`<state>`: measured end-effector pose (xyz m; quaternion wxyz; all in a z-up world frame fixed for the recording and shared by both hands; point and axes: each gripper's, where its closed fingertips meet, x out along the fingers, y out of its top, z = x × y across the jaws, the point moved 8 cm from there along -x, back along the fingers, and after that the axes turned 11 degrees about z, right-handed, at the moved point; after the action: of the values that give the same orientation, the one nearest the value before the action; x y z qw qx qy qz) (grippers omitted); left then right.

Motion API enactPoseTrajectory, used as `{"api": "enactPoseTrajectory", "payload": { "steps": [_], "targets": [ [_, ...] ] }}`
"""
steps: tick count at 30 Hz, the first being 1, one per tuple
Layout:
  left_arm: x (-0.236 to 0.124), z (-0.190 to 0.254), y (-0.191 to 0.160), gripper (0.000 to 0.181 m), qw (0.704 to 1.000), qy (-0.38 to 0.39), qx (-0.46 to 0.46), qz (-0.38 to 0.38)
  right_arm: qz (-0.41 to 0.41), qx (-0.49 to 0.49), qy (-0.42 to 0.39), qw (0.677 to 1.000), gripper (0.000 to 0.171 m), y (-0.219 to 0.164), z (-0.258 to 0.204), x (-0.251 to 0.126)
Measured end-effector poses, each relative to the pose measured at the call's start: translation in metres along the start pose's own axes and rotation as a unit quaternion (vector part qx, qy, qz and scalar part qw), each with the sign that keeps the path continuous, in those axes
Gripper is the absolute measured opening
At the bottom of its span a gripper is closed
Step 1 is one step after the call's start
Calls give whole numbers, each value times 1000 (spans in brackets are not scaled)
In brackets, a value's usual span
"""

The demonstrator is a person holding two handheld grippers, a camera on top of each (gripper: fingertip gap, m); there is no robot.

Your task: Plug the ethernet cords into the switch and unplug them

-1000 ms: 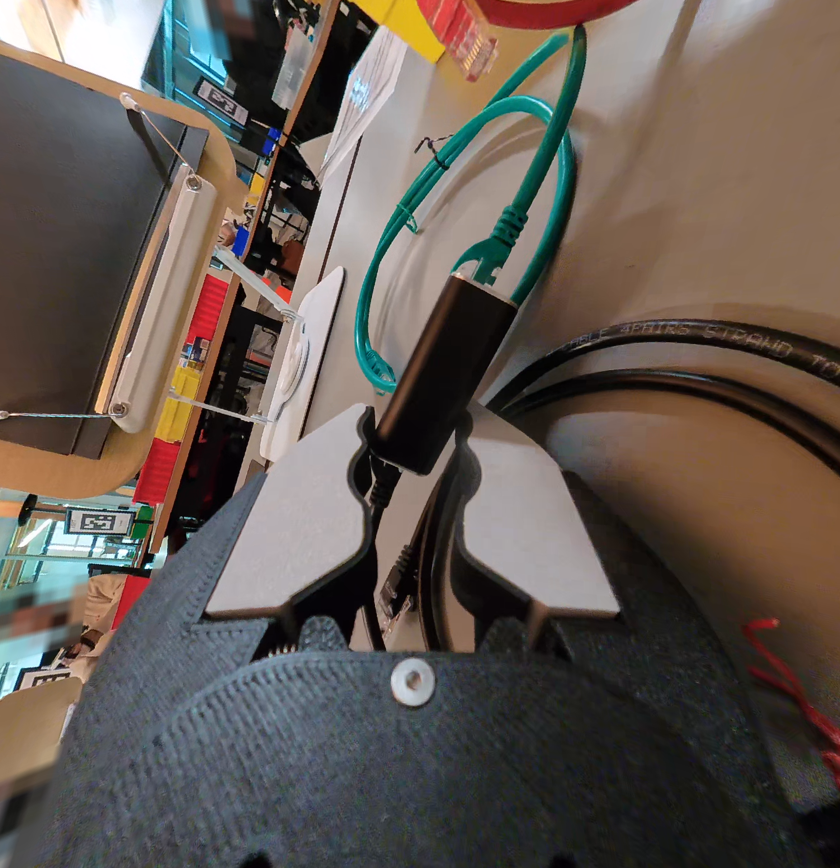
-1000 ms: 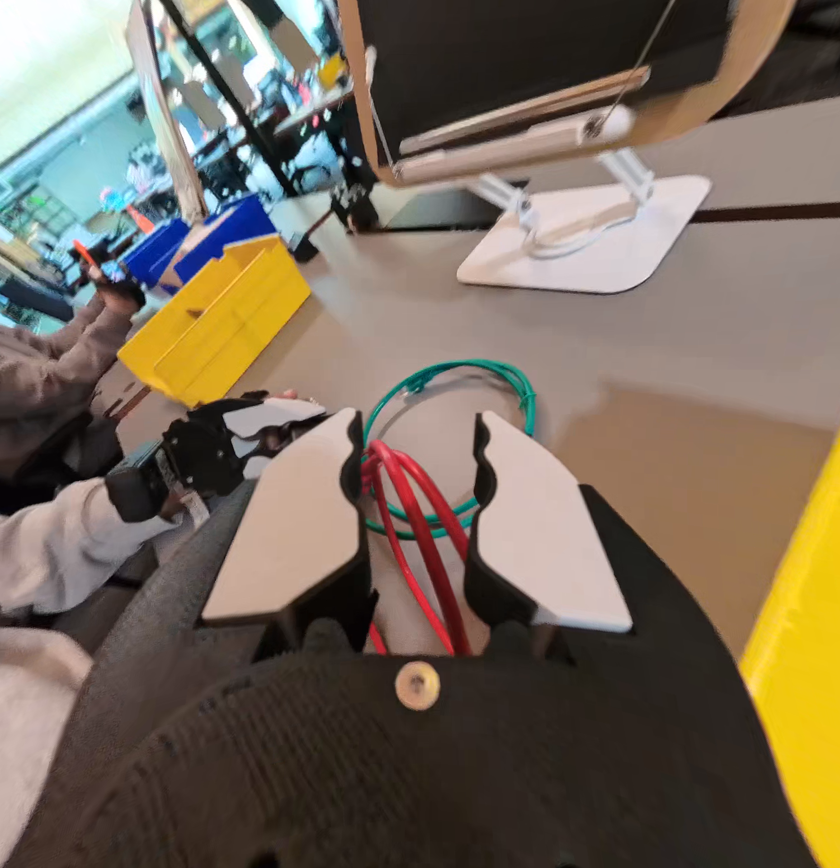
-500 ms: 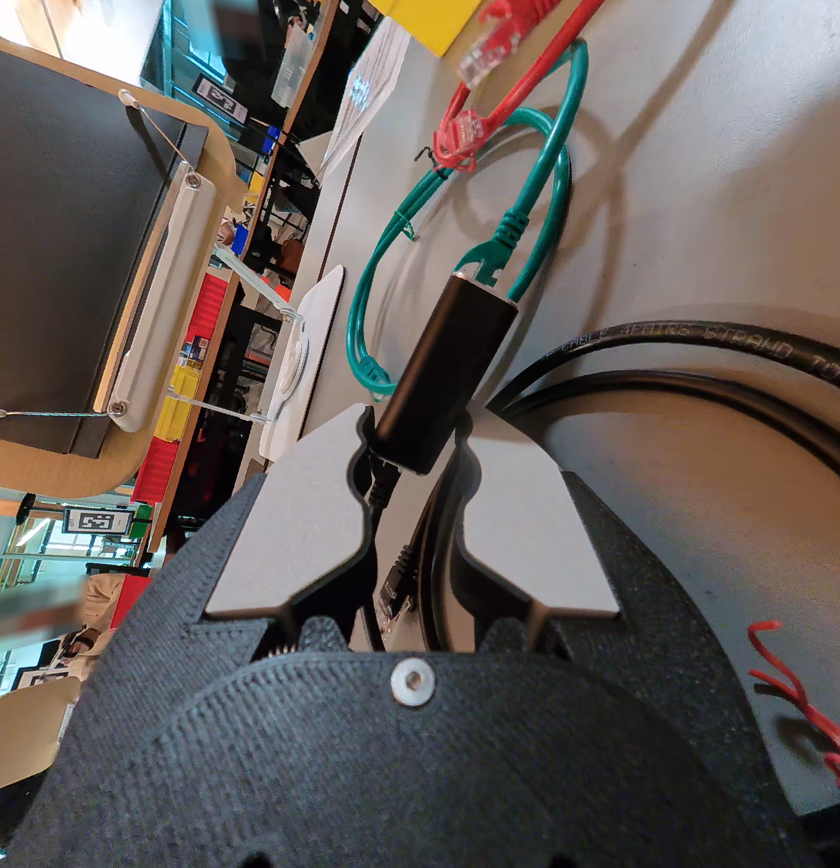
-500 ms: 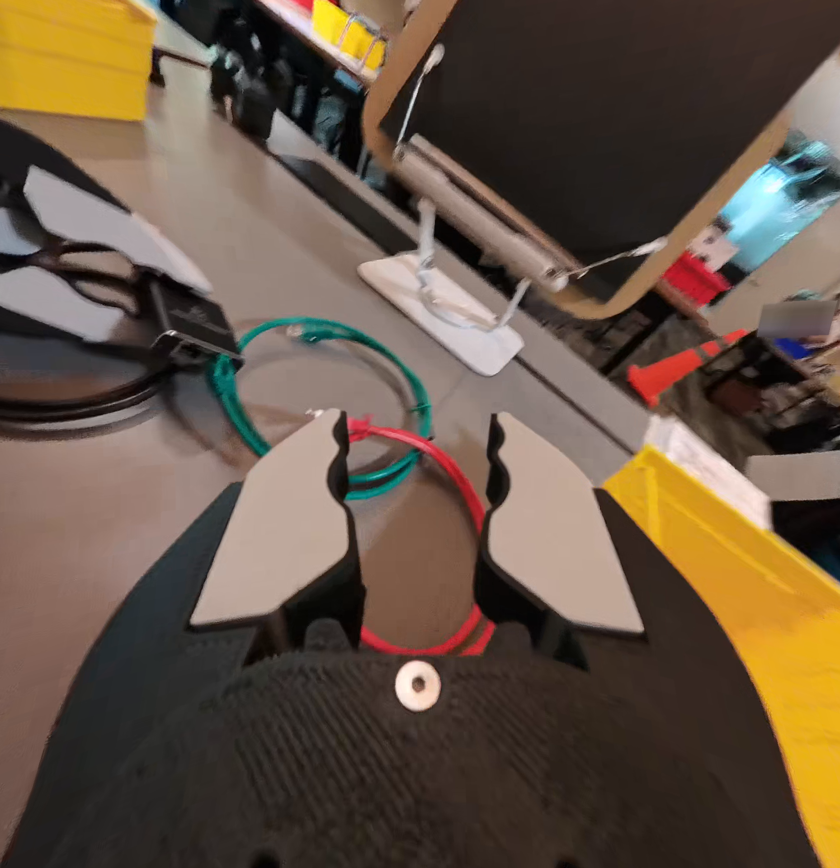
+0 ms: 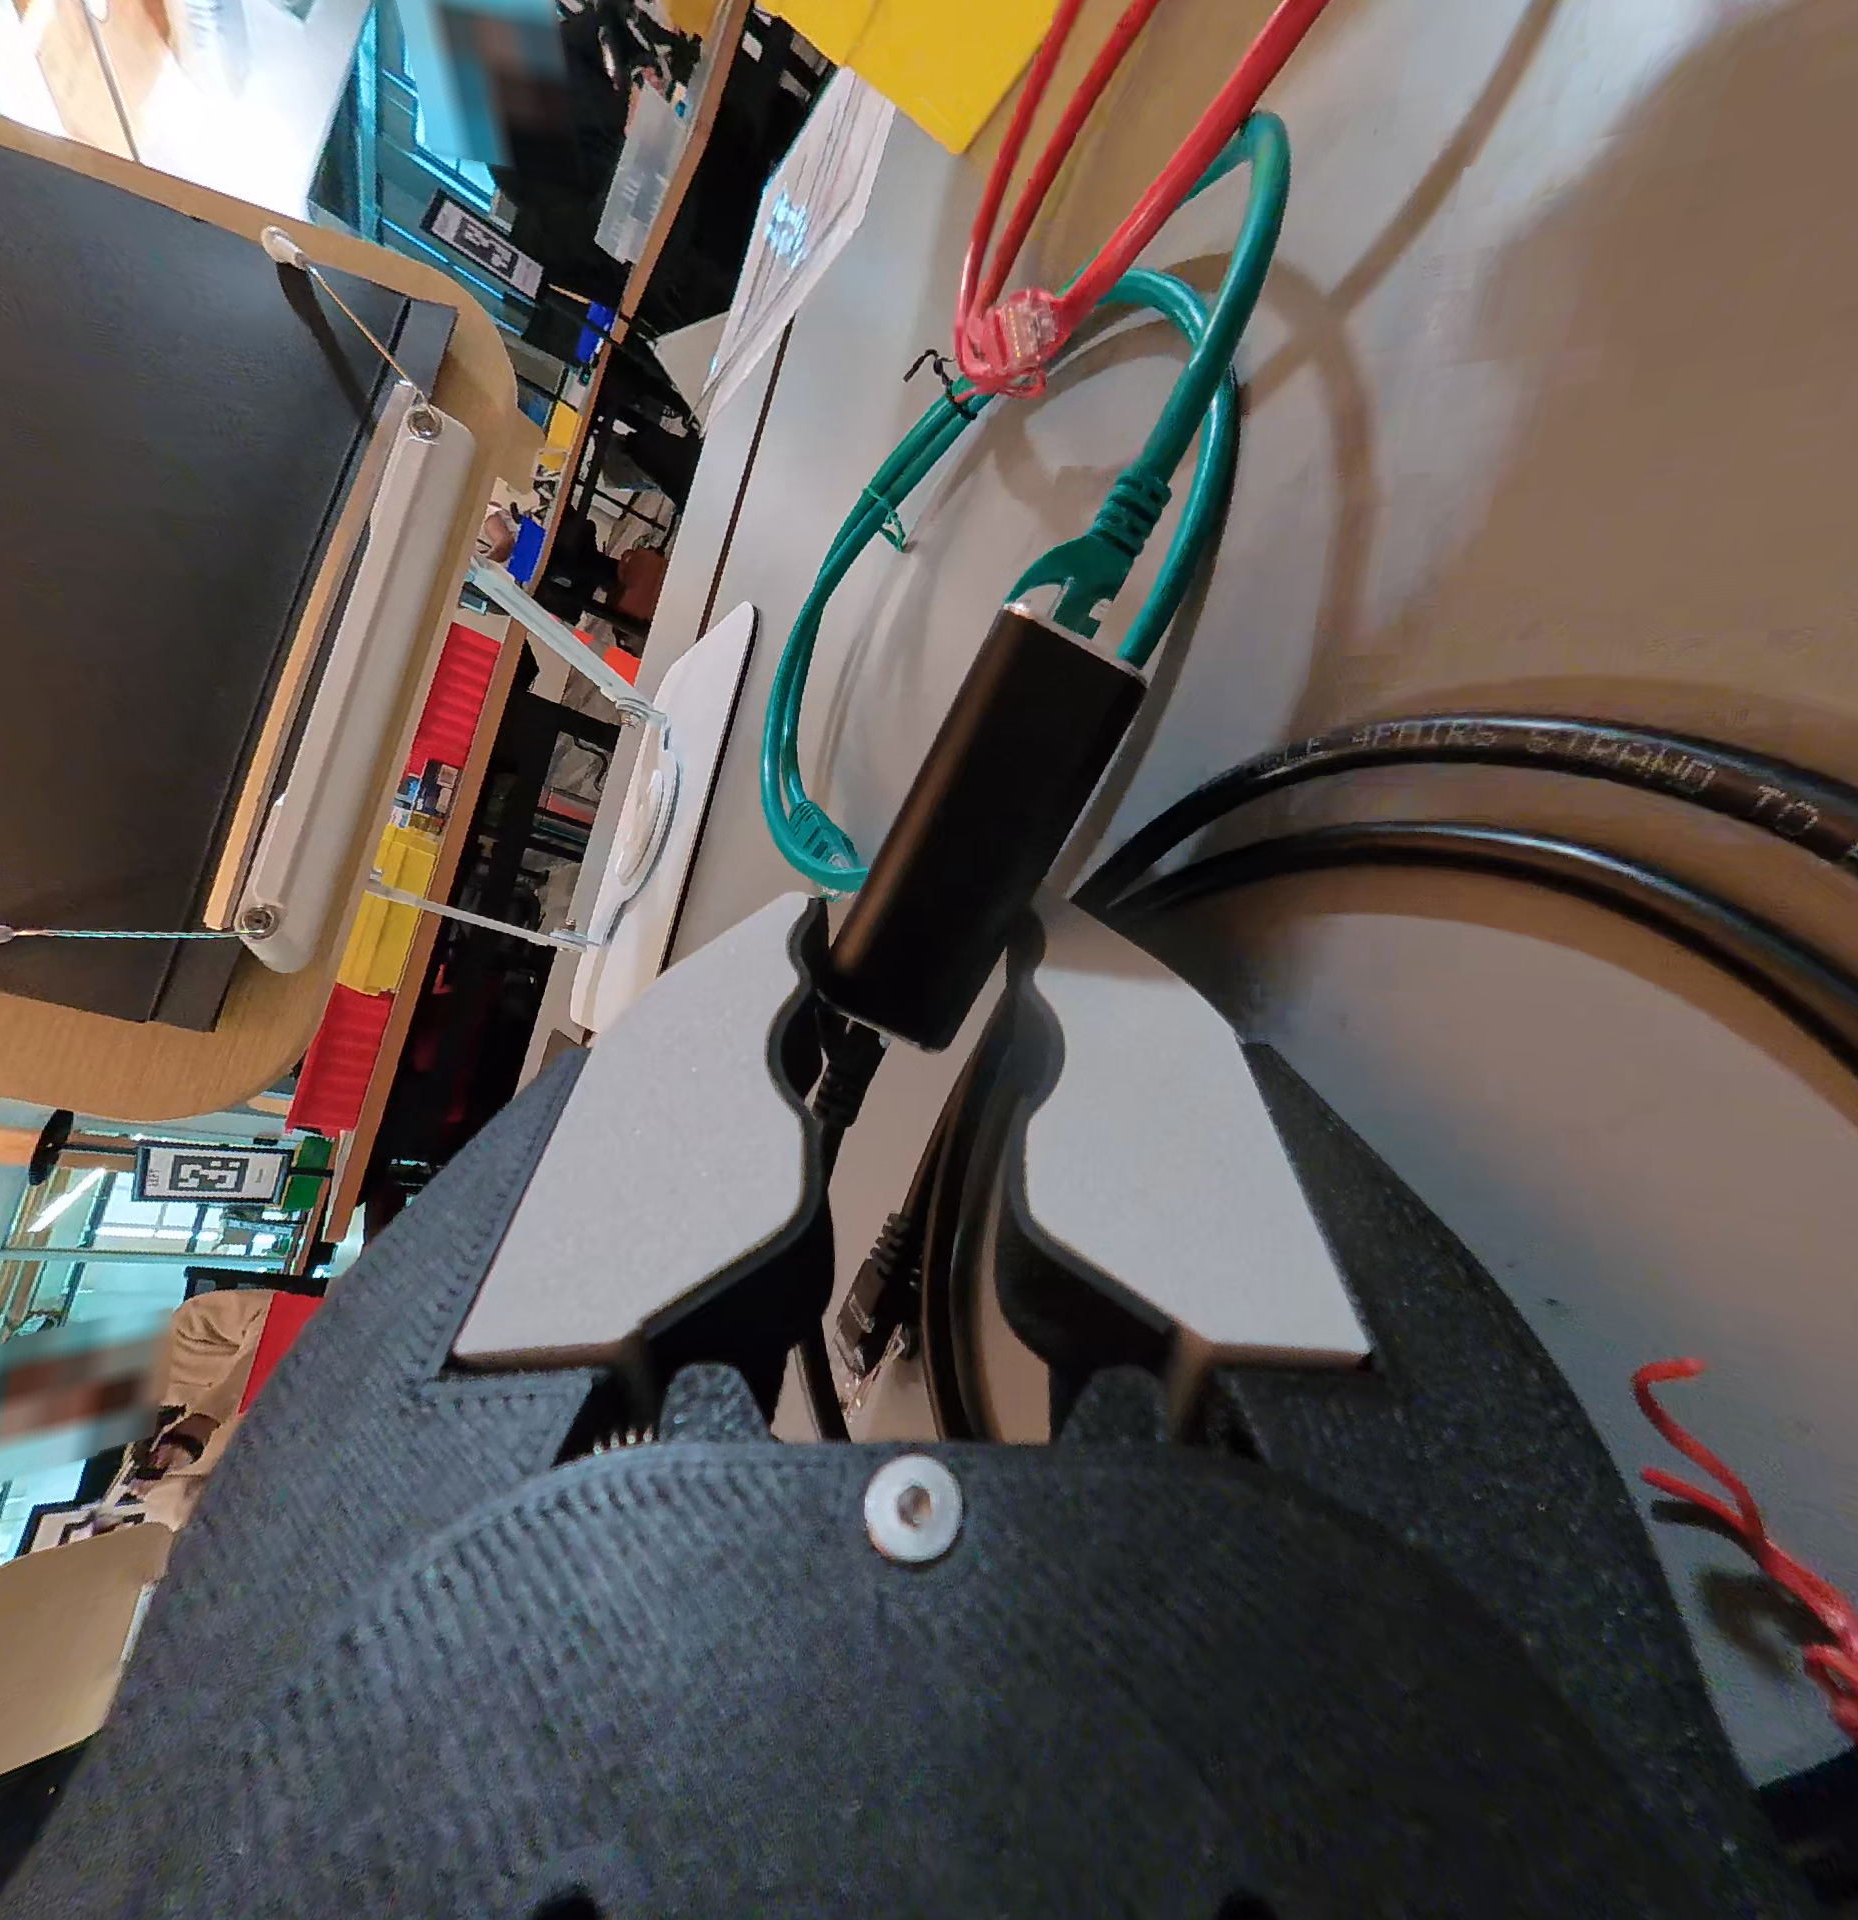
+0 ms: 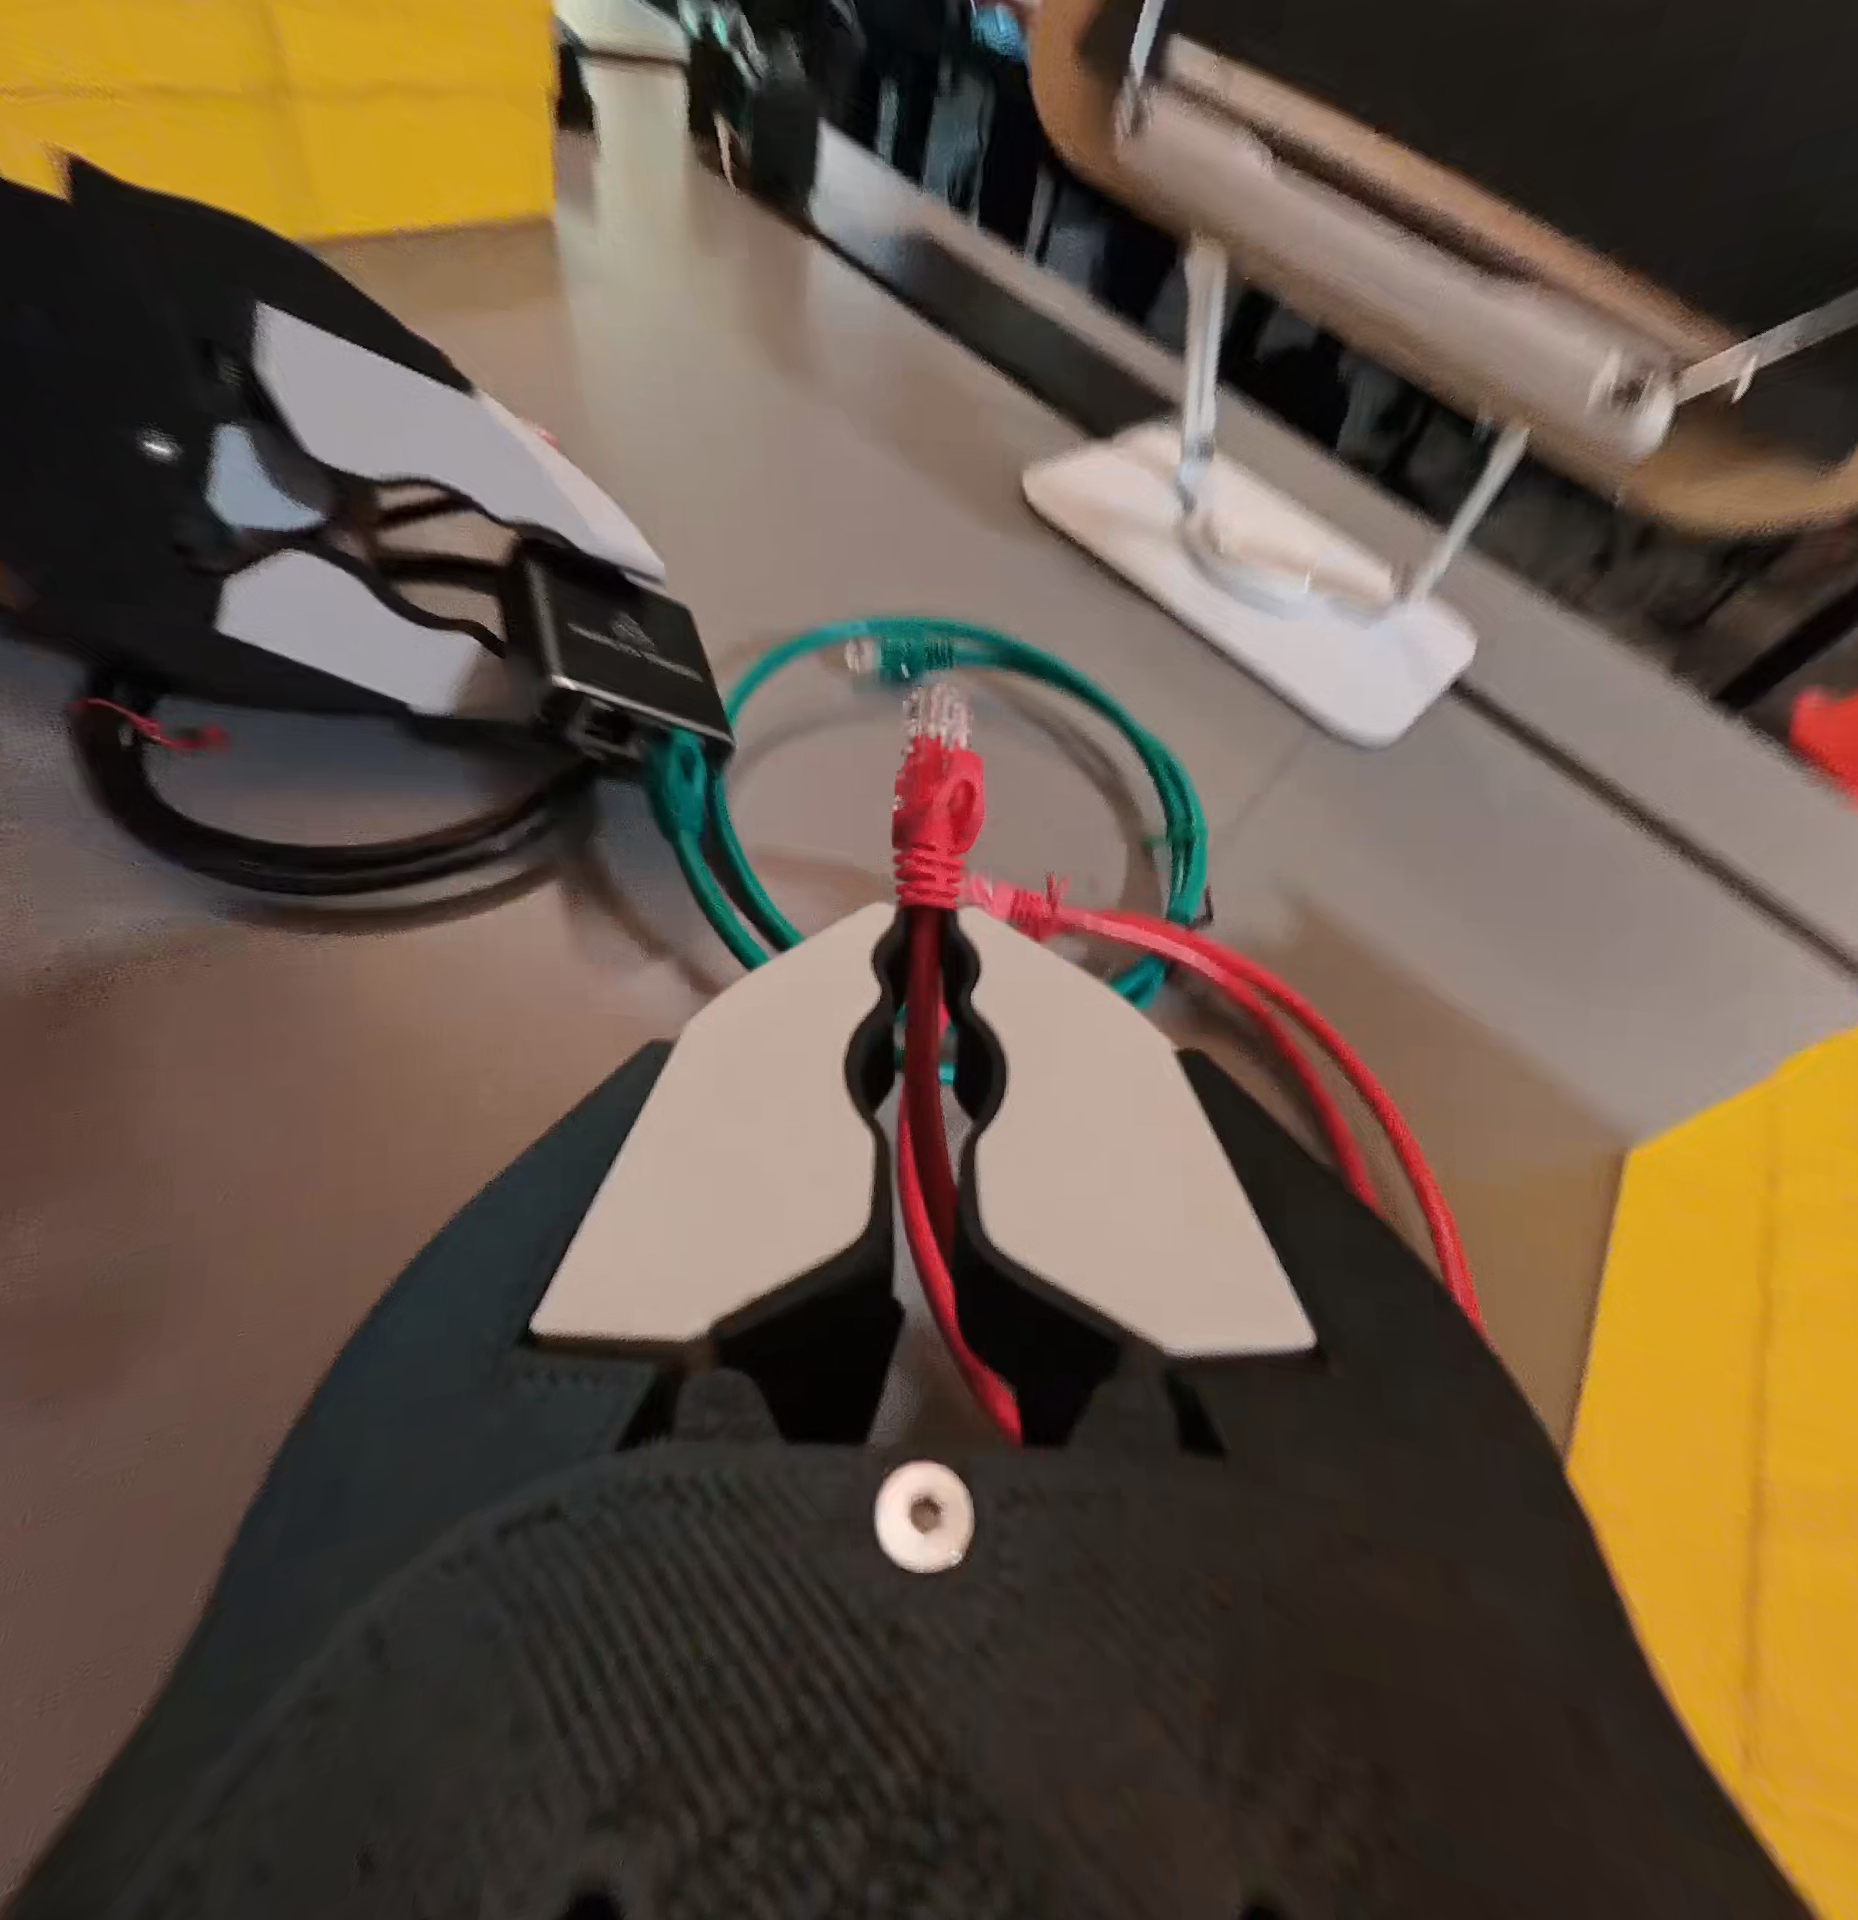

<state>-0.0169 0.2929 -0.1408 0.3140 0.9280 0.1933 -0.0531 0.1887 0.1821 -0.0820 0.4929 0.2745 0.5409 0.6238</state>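
My left gripper [image 5: 914, 935] is shut on the near end of the small black switch [image 5: 966, 831] and holds it just above the grey table. A green ethernet cord [image 5: 1205, 436] is plugged into the switch's far end. My right gripper [image 6: 925, 925] is shut on a red ethernet cord [image 6: 930, 1049] just behind its plug [image 6: 935, 790], which points forward, to the right of the switch [image 6: 624, 665] and apart from it. The left gripper [image 6: 551, 623] shows at the left of the right wrist view. The red cord's other plug [image 5: 1013, 332] lies on the green coil.
A thick black cable [image 5: 1527, 769] loops beside the switch. A monitor on a white stand [image 6: 1247, 582] is behind the cords. Yellow bins stand at the right [image 6: 1756, 1351] and far left [image 6: 260, 104]. A red twist tie [image 5: 1798, 1600] lies near the left gripper.
My right gripper has shut on the red cord behind its plug, swung around and come closer to the switch. The left gripper still holds the switch in place.
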Motion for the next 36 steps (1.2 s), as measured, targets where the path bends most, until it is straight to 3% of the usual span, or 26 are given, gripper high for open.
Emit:
{"api": "enactPoseTrajectory", "payload": {
  "steps": [2, 9, 14, 36],
  "targets": [
    [-1, 0, 1, 33, 1000, -1, 2, 2, 3, -55, 24, 998, 5, 8, -16, 5],
    [-3, 4, 5, 33, 1000, -2, 24, 5, -106, -172, 96, 975, 6, -7, -64, 39],
    [-4, 5, 6, 33, 1000, -4, 28, 9, -137, -140, 90, 976, 6, -12, -61, 42],
    [-9, 7, 11, 33, 999, -7, 28, 22, -120, -53, 126, 983, 6, -14, -56, 42]
  ]
}}
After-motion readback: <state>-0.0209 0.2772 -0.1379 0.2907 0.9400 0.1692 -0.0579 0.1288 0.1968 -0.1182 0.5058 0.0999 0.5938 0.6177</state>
